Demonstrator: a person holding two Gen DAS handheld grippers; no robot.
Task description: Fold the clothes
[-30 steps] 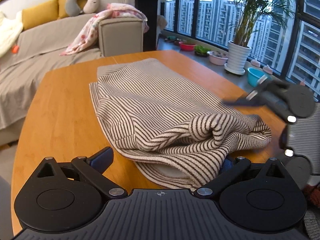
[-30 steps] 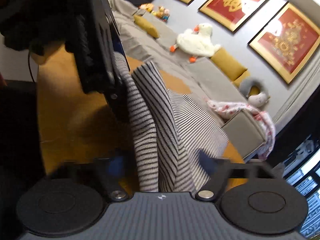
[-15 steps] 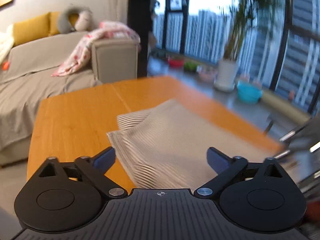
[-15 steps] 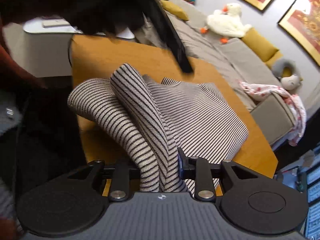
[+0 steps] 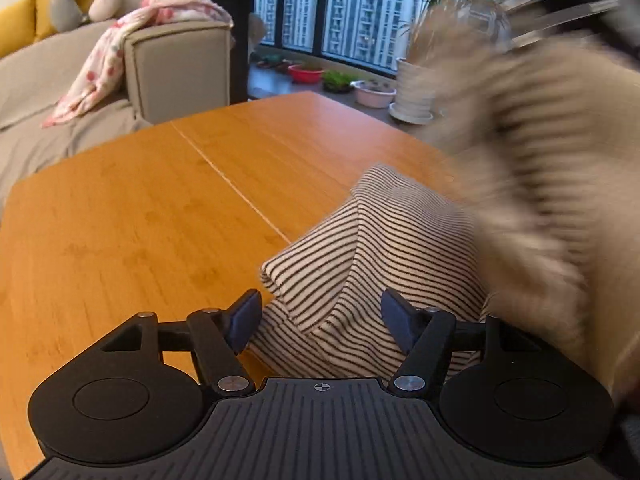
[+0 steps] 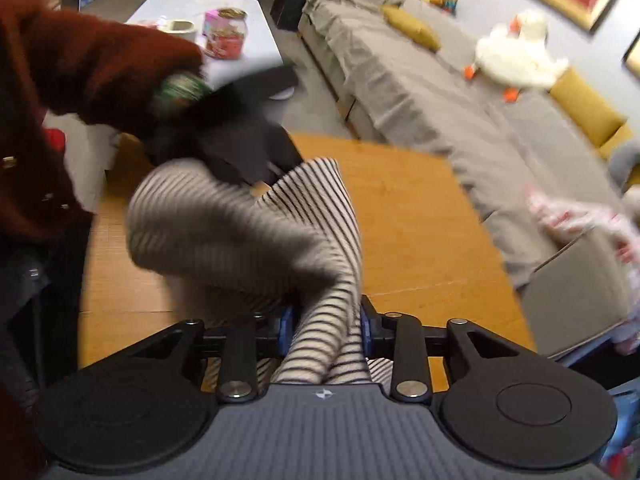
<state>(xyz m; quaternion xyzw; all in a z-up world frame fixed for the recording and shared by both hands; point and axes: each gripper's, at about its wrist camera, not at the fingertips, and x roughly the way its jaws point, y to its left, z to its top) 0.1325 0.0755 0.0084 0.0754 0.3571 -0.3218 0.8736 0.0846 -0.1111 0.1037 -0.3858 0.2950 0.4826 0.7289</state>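
Garment: striped top [image 5: 360, 248] bunched over the wooden table [image 5: 140, 220], part of it lifted and blurred.
Right gripper [image 6: 324, 326]: fingers clamped on a fold of the striped top.
Left gripper [image 5: 320, 318]: fingers spread apart, the cloth lying between them.
Containers: pink basin [image 5: 374, 94] and red bowl [image 5: 306, 73] by the window; contents too small to tell.

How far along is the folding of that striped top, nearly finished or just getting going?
Mid-job, it seems. Done: nothing looks neatly folded; the striped garment is bunched up. In hand: the right gripper pinches a fold of it, lifted off the wooden table, the raised cloth blurred with motion. The left gripper straddles another bunch, jaws apart, not yet clamped. Left: laying it flat and making tidy folds.
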